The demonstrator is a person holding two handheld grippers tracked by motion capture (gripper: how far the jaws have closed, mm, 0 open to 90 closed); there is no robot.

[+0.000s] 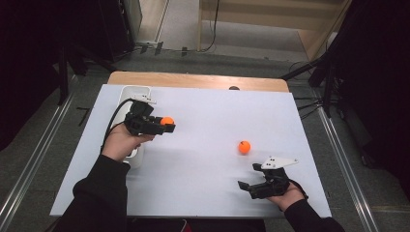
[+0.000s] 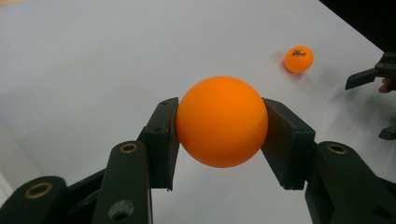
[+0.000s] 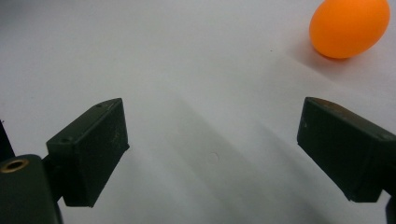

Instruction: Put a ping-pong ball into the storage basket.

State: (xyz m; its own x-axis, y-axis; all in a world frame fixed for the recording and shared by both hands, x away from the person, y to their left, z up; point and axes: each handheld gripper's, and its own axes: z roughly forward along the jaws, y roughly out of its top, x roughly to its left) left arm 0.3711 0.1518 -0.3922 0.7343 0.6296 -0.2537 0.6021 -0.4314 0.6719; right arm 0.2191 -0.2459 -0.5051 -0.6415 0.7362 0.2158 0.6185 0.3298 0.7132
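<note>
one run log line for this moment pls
left gripper: shut on held orange ball | right gripper: open, empty | second orange ball: on table

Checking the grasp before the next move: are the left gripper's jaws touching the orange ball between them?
Touching. The left gripper view shows both pads of the left gripper pressed against the sides of the orange ball.

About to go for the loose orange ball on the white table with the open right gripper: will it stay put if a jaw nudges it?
Probably not. The loose orange ball is a smooth sphere resting free on the flat white table, so it likely rolls. It looks like a table tennis ball, so probably very light. The right gripper should straddle it before closing.
</note>
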